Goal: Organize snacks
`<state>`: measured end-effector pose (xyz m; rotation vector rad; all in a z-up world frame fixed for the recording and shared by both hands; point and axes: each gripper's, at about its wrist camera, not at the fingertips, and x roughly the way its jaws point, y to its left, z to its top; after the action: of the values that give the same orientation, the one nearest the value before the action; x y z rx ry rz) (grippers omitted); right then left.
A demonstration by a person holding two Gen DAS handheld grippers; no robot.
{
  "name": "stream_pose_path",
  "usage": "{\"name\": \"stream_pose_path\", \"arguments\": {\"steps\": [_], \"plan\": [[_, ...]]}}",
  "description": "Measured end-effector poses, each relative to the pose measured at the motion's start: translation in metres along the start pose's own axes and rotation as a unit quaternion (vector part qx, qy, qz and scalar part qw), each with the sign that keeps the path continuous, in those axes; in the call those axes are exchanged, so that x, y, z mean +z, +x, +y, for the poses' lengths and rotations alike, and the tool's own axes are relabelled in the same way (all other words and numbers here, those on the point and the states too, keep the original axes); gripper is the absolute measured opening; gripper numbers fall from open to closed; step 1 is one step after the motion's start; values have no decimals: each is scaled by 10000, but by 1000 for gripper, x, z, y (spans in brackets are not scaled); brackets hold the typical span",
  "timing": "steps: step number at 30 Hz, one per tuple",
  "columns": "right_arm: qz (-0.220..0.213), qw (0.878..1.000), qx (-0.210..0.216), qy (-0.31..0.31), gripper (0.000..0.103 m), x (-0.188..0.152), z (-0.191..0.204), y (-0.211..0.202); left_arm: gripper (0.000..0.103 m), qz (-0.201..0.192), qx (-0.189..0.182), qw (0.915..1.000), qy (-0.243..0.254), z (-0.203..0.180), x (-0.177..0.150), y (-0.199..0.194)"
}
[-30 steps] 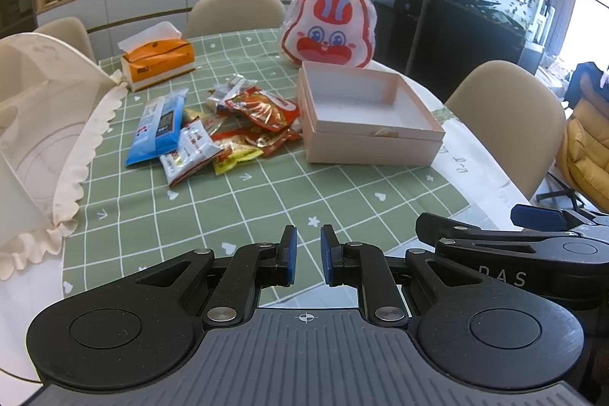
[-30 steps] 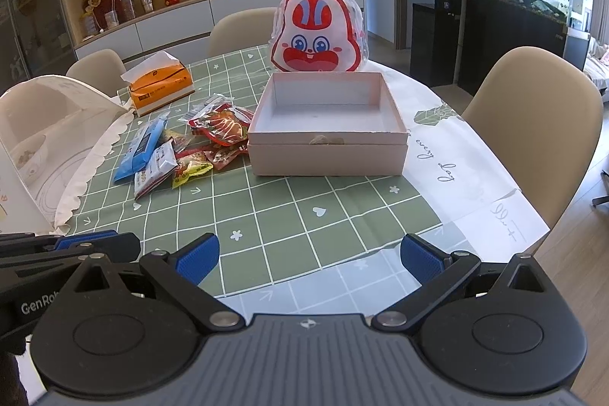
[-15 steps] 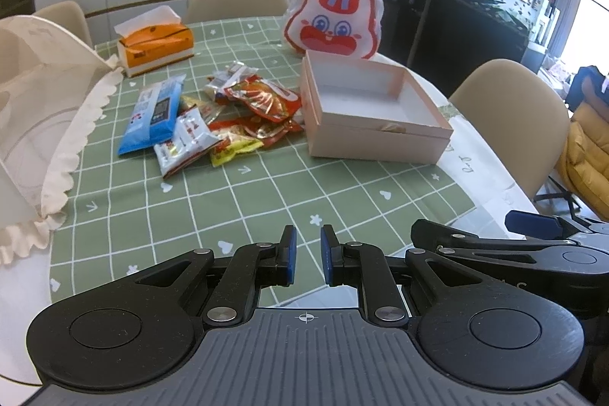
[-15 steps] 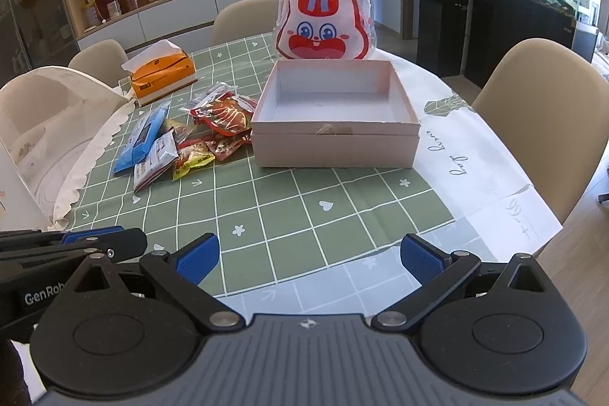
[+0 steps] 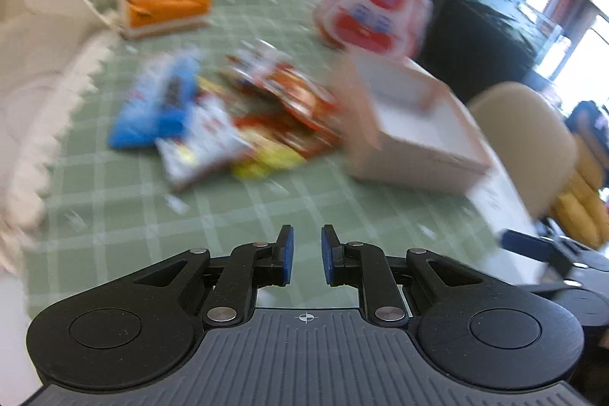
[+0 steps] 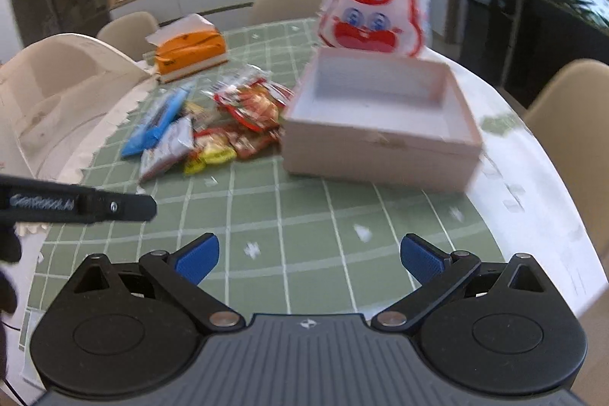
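Note:
A pile of snack packets (image 5: 243, 117) (image 6: 228, 124) lies on the green checked tablecloth, with a blue packet (image 5: 156, 105) (image 6: 160, 120) at its left. An open, empty pink box (image 5: 415, 132) (image 6: 380, 124) stands to the right of the pile. My left gripper (image 5: 303, 253) is nearly shut, with a small gap and nothing between the jaws, short of the pile. My right gripper (image 6: 309, 257) is wide open and empty, in front of the box. The left gripper's finger (image 6: 76, 204) shows at the left of the right wrist view.
A red and white rabbit bag (image 5: 373, 6) (image 6: 375, 10) stands behind the box. An orange tissue box (image 5: 163, 6) (image 6: 190, 52) sits at the back. A white frilled food cover (image 5: 42, 71) (image 6: 57, 94) is at the left. Beige chairs (image 5: 529, 139) (image 6: 571, 117) ring the table.
Both grippers have moved forward toward the snacks and the box; both views are now motion blurred. The jaws have kept their openings.

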<state>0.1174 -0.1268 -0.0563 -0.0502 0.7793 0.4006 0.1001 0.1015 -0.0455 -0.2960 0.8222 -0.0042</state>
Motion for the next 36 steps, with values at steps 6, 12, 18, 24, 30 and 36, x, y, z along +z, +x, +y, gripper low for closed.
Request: {"name": "stream_pose_path", "arguments": {"steps": [6, 12, 18, 24, 30, 36], "plan": [[38, 9991, 362, -225, 102, 35, 25, 43, 19, -266, 504, 9962, -664, 80, 40, 22], [-114, 9901, 750, -1181, 97, 65, 93, 105, 19, -169, 554, 9901, -1277, 132, 53, 31], [199, 9831, 877, -1594, 93, 77, 158, 169, 19, 71, 374, 9871, -1556, 167, 58, 47], [257, 9852, 454, -1630, 67, 78, 173, 180, 19, 120, -45, 9866, -1627, 172, 60, 62], [317, 9862, 839, -1389, 65, 65, 132, 148, 19, 87, 93, 9823, -1867, 137, 39, 61], [555, 9951, 504, -638, 65, 35, 45, 90, 19, 108, -53, 9850, -1724, 92, 37, 61]]}}
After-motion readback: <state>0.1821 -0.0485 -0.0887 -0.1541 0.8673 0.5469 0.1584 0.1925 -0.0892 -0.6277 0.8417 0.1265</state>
